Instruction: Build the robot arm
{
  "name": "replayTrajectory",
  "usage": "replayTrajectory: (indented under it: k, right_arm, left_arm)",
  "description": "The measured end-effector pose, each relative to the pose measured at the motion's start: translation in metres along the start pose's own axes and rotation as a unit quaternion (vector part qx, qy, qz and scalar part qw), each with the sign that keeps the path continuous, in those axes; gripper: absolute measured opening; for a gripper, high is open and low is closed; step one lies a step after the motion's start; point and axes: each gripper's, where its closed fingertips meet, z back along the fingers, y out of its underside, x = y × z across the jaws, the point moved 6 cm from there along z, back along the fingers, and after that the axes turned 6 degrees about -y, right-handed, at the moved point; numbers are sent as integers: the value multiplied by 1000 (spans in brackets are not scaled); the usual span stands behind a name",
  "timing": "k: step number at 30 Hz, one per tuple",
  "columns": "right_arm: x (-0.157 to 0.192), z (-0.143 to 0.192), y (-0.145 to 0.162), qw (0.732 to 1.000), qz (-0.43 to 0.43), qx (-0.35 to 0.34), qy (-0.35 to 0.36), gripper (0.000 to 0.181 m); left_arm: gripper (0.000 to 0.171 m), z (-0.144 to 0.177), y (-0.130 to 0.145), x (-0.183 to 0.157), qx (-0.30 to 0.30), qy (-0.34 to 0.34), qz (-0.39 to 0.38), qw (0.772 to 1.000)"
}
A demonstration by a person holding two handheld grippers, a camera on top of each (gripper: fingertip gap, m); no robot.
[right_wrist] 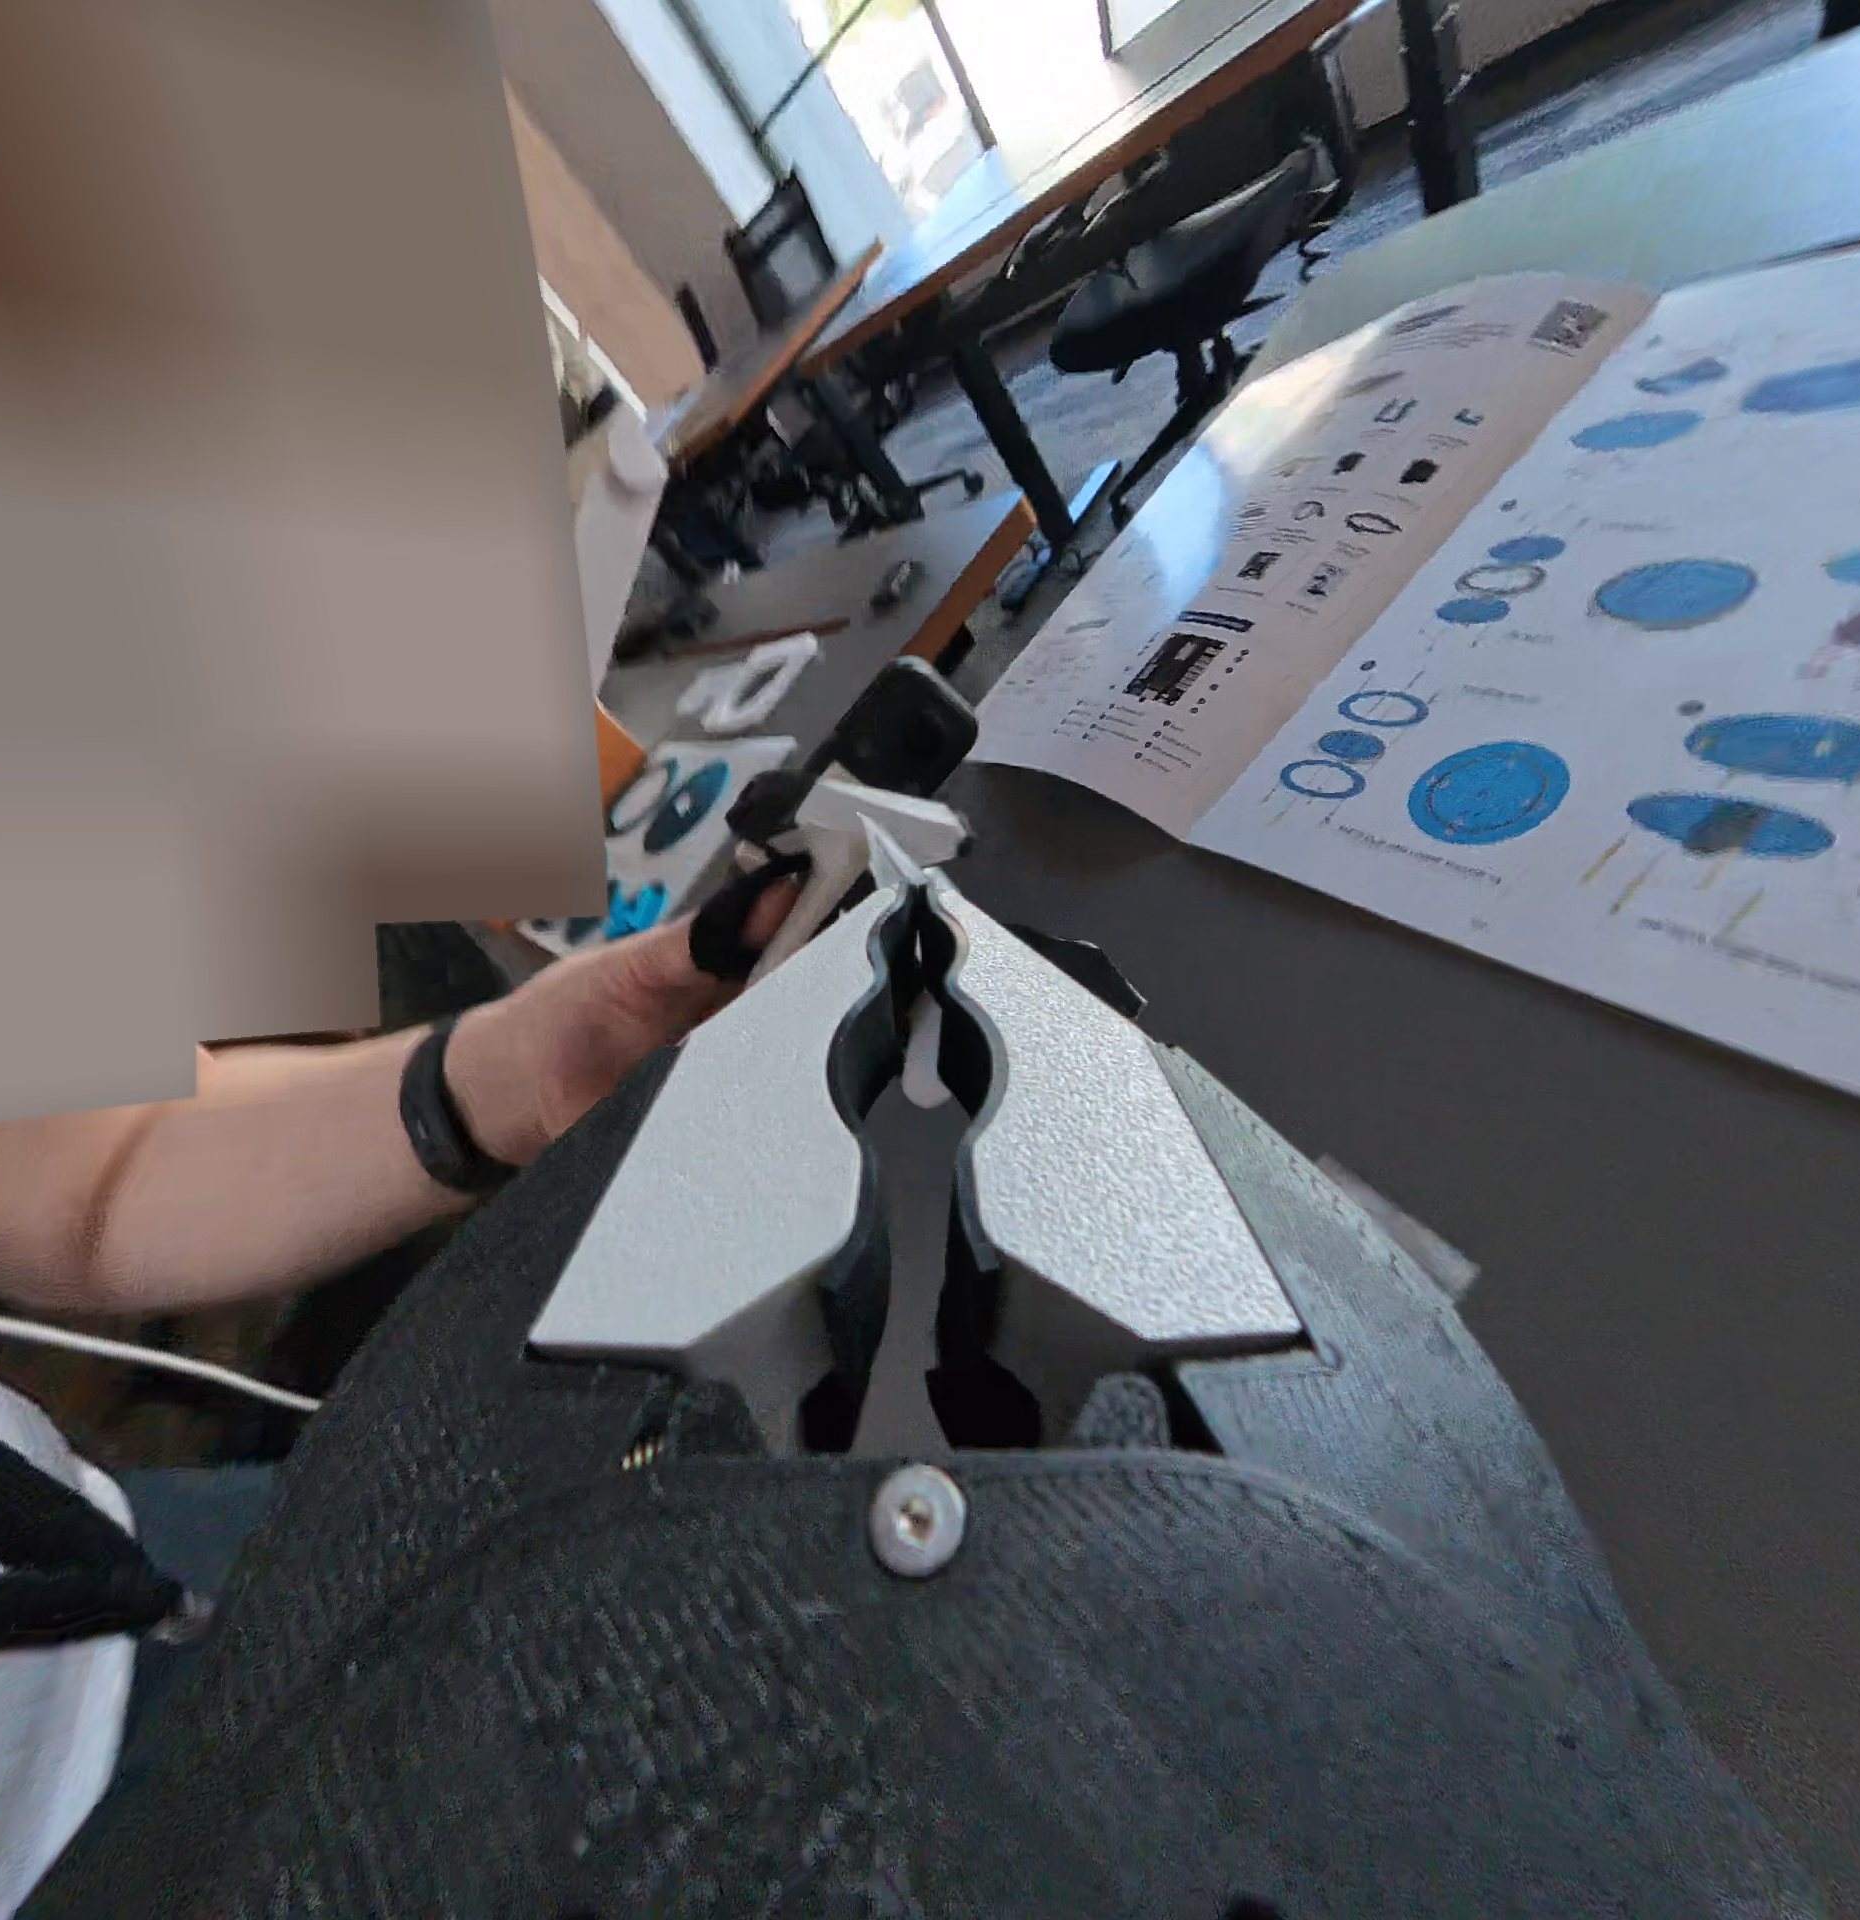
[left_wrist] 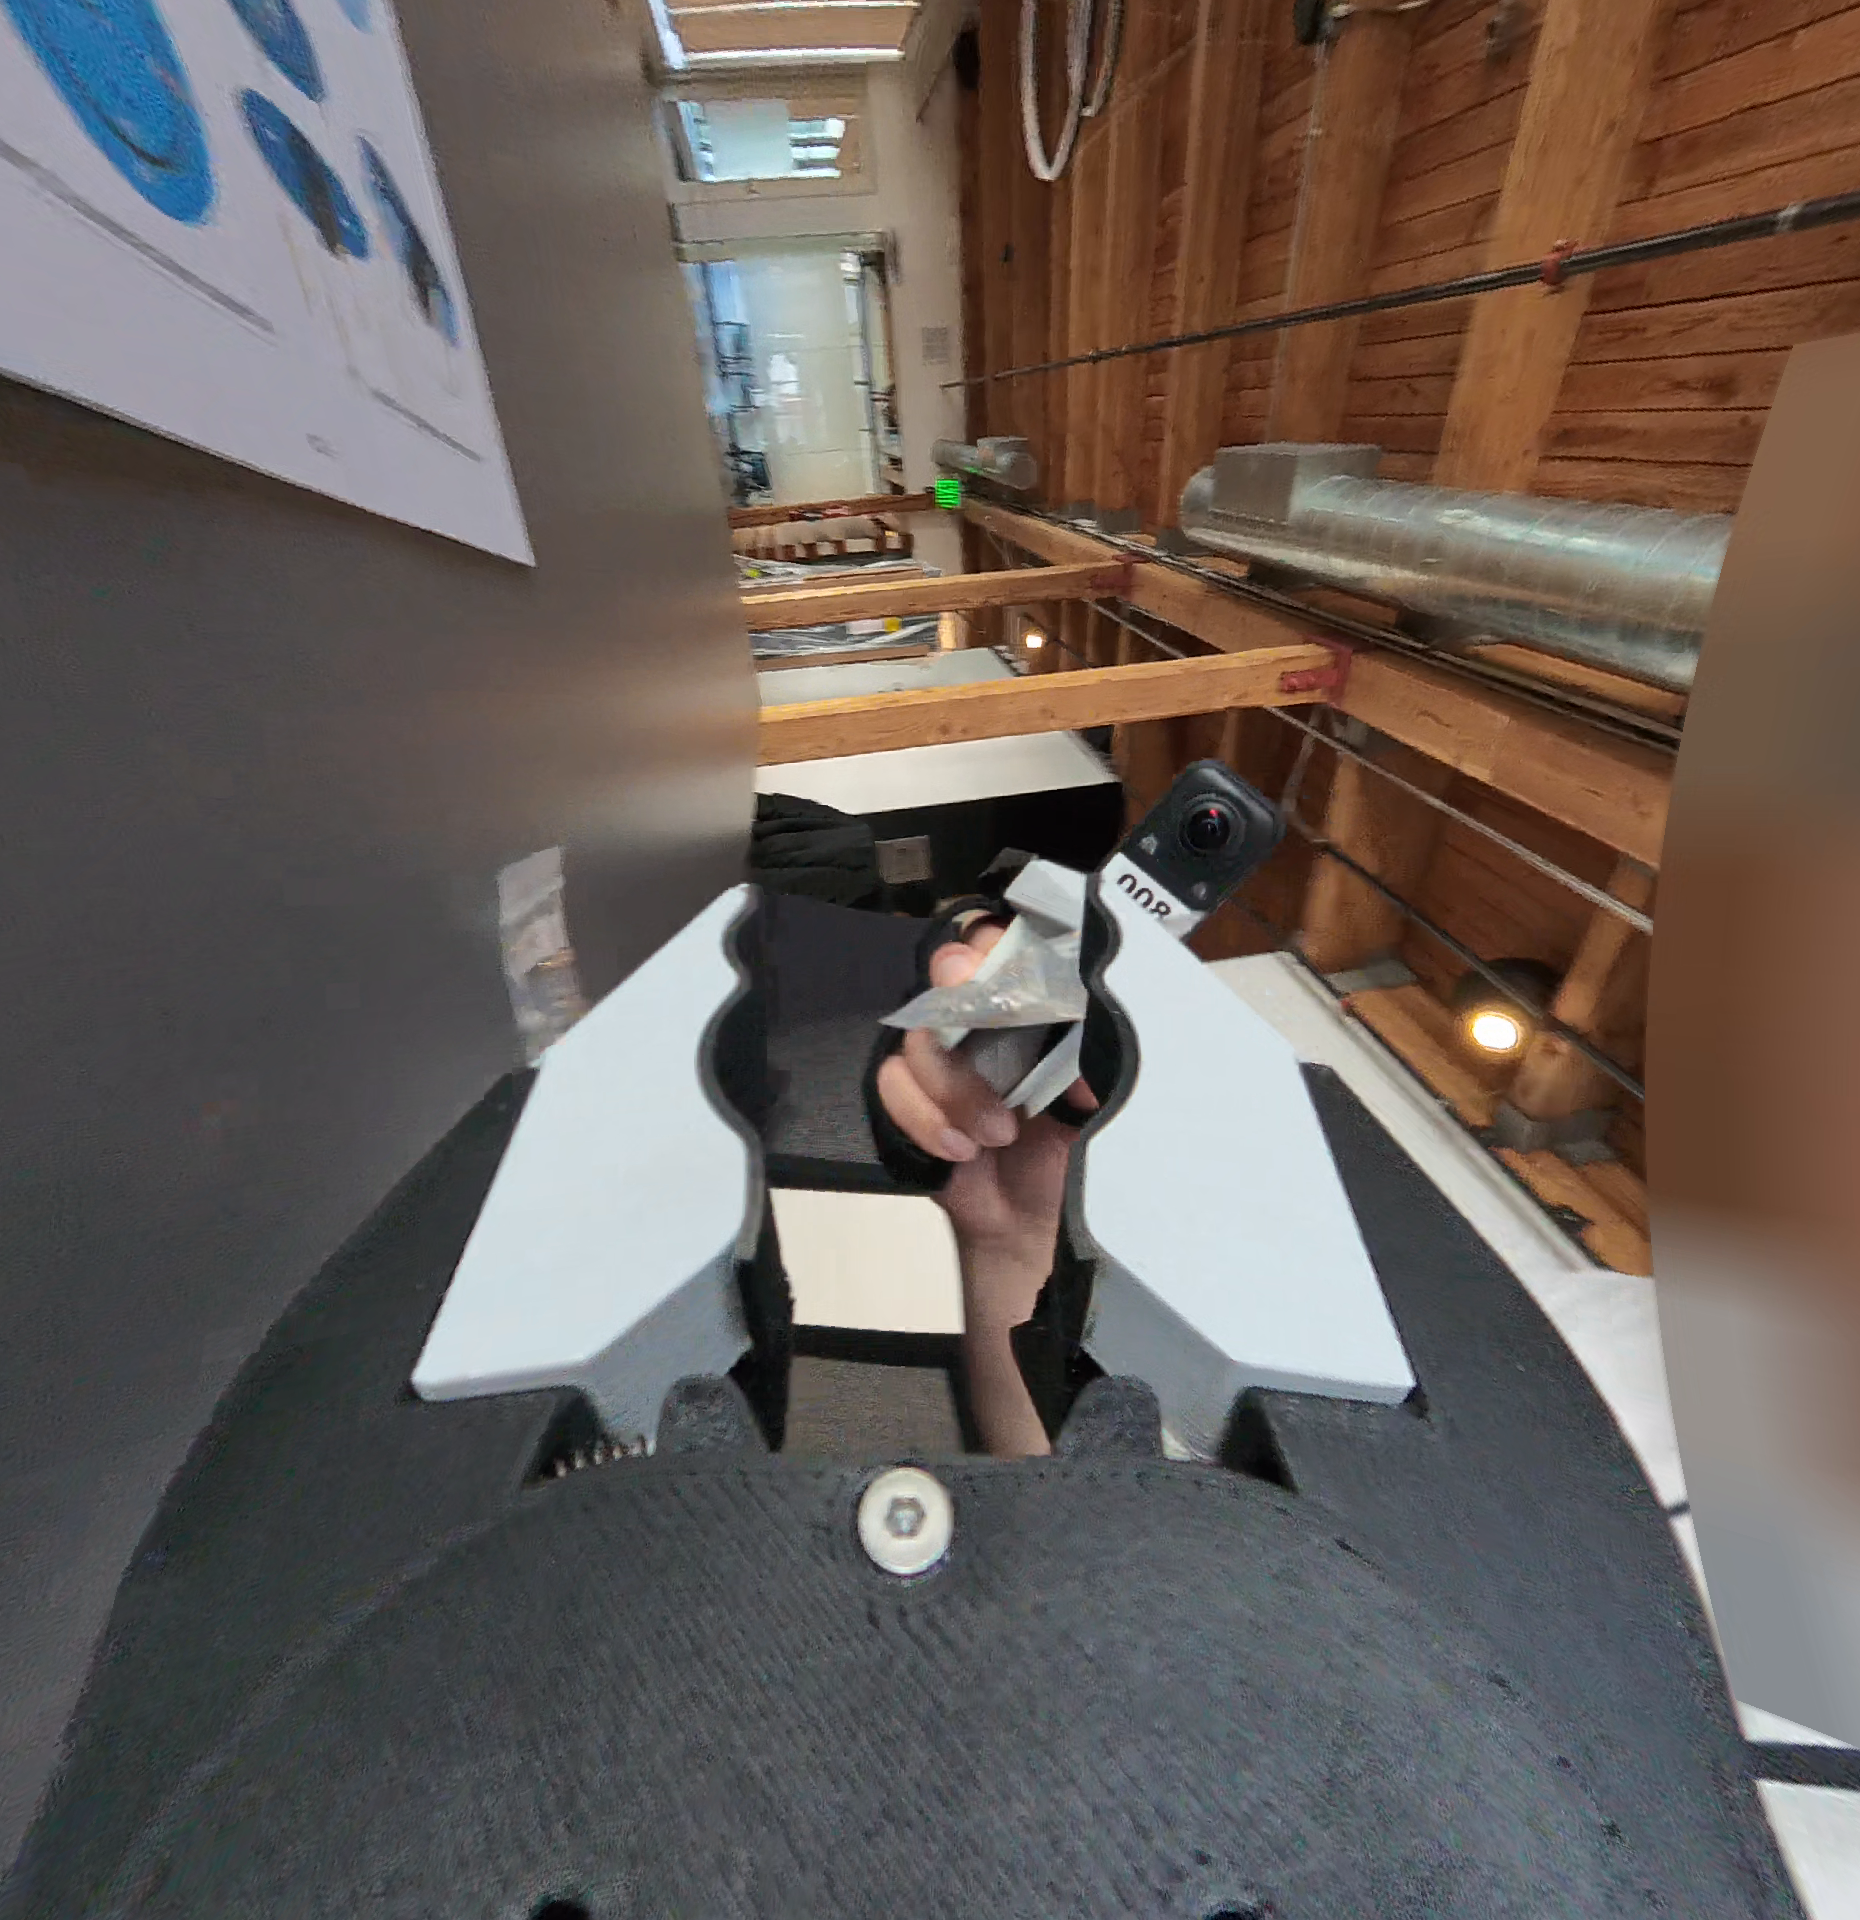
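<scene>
My left gripper (left_wrist: 921, 914) is open and empty, held sideways beside a grey tabletop (left_wrist: 282, 935). Through its gap I see my right gripper (left_wrist: 1009, 987), held by a hand (left_wrist: 957, 1122) in a black fingerless glove, with a black camera (left_wrist: 1201, 831) on it. The right gripper (right_wrist: 910, 899) is shut on a small, thin clear plastic bag (left_wrist: 993, 1003), whose edge (right_wrist: 898, 857) sticks out past the fingertips. In the right wrist view the left gripper (right_wrist: 884, 821) faces it closely, just beyond the bag's edge.
A large white sheet printed with blue discs (right_wrist: 1477, 644) lies on the grey tabletop (right_wrist: 1425, 1195); it also shows in the left wrist view (left_wrist: 230, 260). Desks and black office chairs (right_wrist: 1165, 291) stand behind. A person's forearm with a black wristband (right_wrist: 443, 1101) is at the left.
</scene>
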Motion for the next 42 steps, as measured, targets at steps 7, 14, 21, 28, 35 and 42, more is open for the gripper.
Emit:
replayTrajectory:
  k: [7, 14, 21, 28, 35, 42]
  right_arm:
    - [-26, 8, 17, 961, -234, -149, -7, 0]
    - [-31, 3, 27, 957, -254, -136, 32, 0]
    - [-35, 5, 33, 945, -297, -126, 52, 0]
    - [-32, -2, 42, 947, -302, -101, 31, 0]
    - [-39, 0, 45, 934, -350, -72, 20, 0]
    - [-43, -1, 46, 926, -373, -59, 20, 0]
  left_arm:
    - [50, 40, -9, -6, -68, -179, -143, 971]
    - [50, 31, 0, -21, -59, -234, -247, 939]
    - [50, 6, 23, -5, 55, -264, -392, 879]
    - [45, 3, 19, -15, 63, -231, -386, 891]
    - [77, 3, 16, -11, 149, -266, -607, 734]
    - [65, -5, 20, -4, 102, -279, -756, 583]
